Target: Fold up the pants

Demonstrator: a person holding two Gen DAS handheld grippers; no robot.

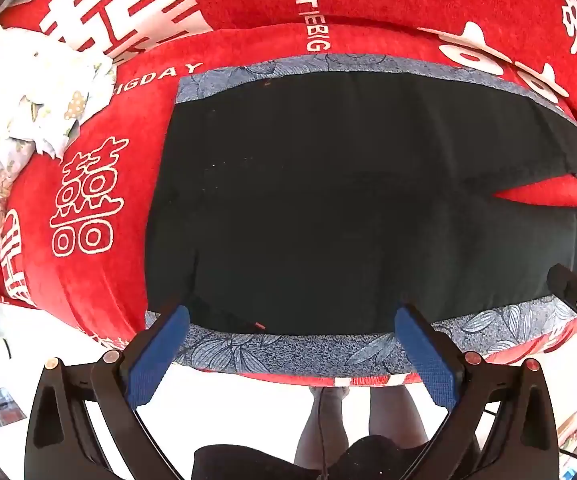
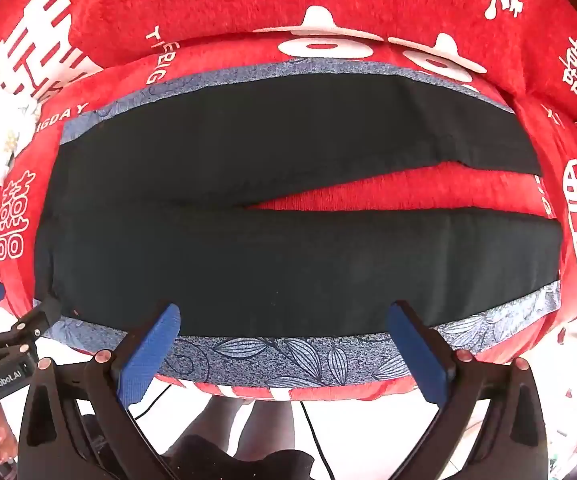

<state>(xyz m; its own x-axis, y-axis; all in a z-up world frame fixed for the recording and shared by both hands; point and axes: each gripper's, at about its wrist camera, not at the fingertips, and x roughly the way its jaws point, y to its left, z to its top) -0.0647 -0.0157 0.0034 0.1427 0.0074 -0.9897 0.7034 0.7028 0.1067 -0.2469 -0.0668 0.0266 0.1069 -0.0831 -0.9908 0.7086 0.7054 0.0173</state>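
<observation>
Pants (image 2: 288,248), black ones, lie flat on a blue cloth with leaves (image 2: 288,354) on it. That cloth lies on a big red blanket (image 2: 248,4) with white letters. The two legs run off to the right with a strip of red showing between them, and the waist end is on the left.

My left fingers (image 1: 292,318) are spread wide open, just over the near edge of the pants by the waist, and they hold nothing. My right fingers (image 2: 284,316) are wide open too, over the near edge of the front leg, and they hold nothing.

A crumpled white cloth with flowers (image 1: 28,92) sits on the blanket, far to the left
</observation>
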